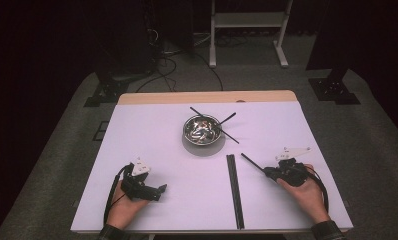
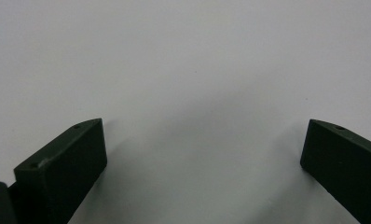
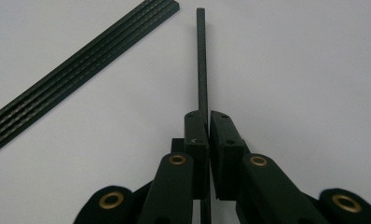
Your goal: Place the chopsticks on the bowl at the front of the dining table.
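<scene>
A thin black stick point(image 3: 201, 60) is pinched between the jaws of my right gripper point(image 3: 208, 116), which is shut on it; the stick juts straight out ahead. From the high view, my right gripper point(image 1: 269, 172) lies at the near right of the table and the held stick point(image 1: 252, 162) points up and left. A row of several black sticks point(image 1: 234, 190) lies side by side at the table's middle front, and shows as a bundle point(image 3: 81, 70) left of the jaws. My left gripper point(image 1: 159, 190) rests at the near left, and its jaws point(image 2: 204, 135) stand wide open over bare table.
A shiny metal bowl point(image 1: 202, 130) with something small inside stands at the table's centre back, with two black sticks point(image 1: 227, 135) leaning across its rim. The white table point(image 1: 152, 125) has a wooden far edge. A white stand and cables sit on the floor beyond.
</scene>
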